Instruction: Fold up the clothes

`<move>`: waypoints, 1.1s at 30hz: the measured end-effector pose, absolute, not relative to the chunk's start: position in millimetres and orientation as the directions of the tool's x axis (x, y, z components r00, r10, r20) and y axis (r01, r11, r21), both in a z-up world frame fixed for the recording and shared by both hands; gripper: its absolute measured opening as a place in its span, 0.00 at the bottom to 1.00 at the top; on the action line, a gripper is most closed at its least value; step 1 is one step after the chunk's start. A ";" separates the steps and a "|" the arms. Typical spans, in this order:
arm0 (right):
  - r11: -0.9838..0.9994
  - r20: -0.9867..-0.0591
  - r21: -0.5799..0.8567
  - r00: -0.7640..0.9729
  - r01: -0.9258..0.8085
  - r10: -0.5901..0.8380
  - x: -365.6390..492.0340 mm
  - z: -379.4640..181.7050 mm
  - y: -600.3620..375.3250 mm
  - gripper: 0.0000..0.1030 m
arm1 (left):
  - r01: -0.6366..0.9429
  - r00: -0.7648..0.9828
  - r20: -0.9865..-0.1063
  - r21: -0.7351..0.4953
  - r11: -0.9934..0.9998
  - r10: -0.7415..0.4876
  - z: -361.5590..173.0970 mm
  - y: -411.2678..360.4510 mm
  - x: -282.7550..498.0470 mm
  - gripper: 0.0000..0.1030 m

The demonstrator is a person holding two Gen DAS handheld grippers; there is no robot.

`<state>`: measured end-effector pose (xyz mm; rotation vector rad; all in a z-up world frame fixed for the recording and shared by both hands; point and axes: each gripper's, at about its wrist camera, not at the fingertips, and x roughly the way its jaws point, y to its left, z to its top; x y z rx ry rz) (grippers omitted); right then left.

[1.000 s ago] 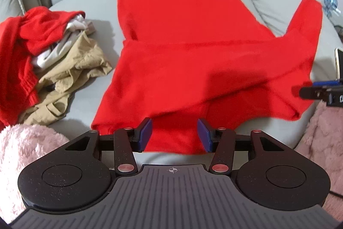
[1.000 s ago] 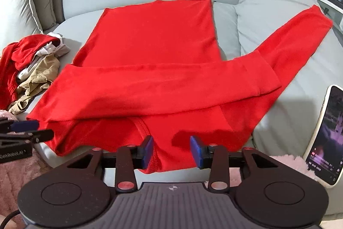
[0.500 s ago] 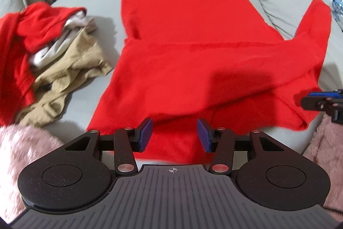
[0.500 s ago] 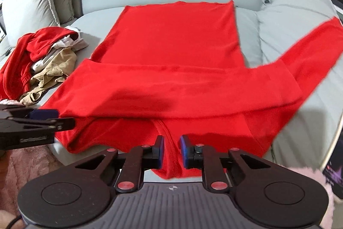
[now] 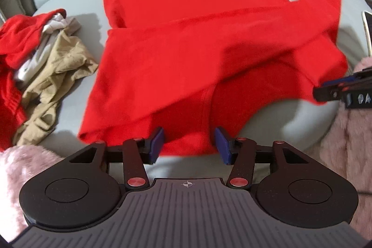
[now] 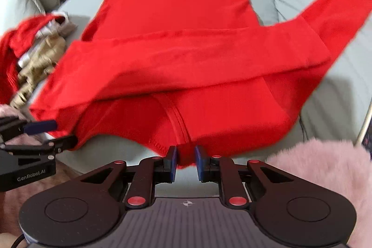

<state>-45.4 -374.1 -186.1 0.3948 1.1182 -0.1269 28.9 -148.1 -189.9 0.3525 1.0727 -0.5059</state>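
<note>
Red sweater (image 6: 176, 43) lies spread on grey sofa (image 6: 325, 94), one sleeve folded across body. Right gripper (image 6: 184, 163) pinches sweater near edge at collar seam, pads closed on cloth. Left gripper (image 5: 189, 144) has jaws wide apart, near hem just ahead between its pads, not clamped. Pile of clothes (image 5: 39, 55) far to its left.
</note>
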 end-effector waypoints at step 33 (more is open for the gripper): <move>0.417 -0.614 0.461 0.621 0.783 -0.488 -4.2 -160.1 -789.3 0.47 | 0.454 0.362 -0.916 0.012 0.891 -0.172 -227.9 -187.3 116.5 0.54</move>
